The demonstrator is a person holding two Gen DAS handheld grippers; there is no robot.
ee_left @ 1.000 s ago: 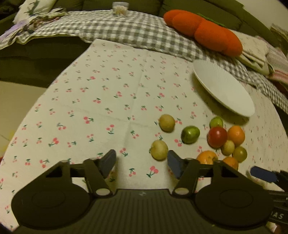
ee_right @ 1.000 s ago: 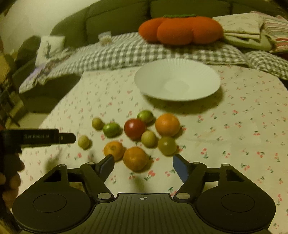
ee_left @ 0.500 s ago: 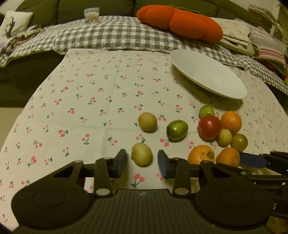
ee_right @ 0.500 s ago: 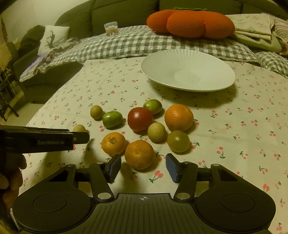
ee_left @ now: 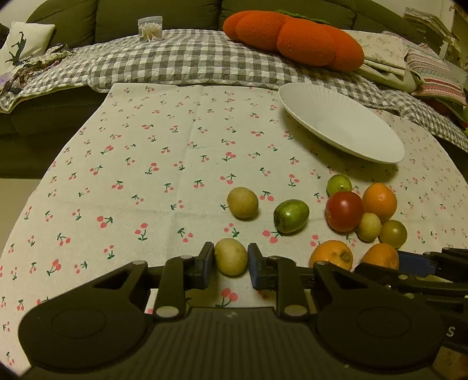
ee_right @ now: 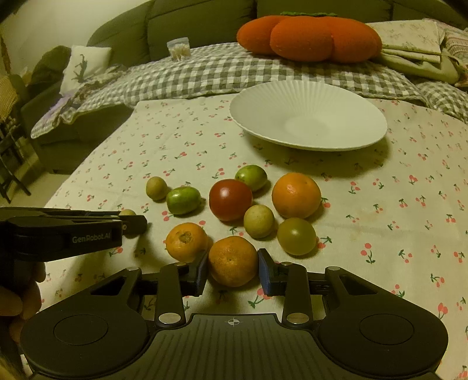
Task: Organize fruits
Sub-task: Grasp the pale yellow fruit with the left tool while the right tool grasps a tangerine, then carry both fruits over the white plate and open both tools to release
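Observation:
Fruits lie loose on the cherry-print tablecloth point(ee_left: 146, 181). My left gripper point(ee_left: 230, 260) has closed onto a small yellow-green fruit point(ee_left: 231, 256); both pads touch its sides, and the fruit rests on the cloth. My right gripper point(ee_right: 233, 267) has closed onto an orange point(ee_right: 232, 260), also resting on the cloth. A red tomato point(ee_right: 230, 199), a larger orange point(ee_right: 296, 195), a second small orange point(ee_right: 185, 245), green fruits point(ee_right: 183, 200) and pale fruits point(ee_right: 259, 220) sit just beyond. An empty white plate point(ee_right: 307, 117) stands behind them.
A sofa with a grey checked blanket point(ee_left: 190, 64) and an orange cushion point(ee_left: 292, 38) runs along the table's far edge. A small clear container point(ee_left: 150, 27) sits on the blanket. The left gripper's body point(ee_right: 67, 233) crosses the left of the right wrist view.
Both grippers moved forward and down to the fruits, and their jaws narrowed. The left now clamps the yellow-green fruit; the right now clamps the orange.

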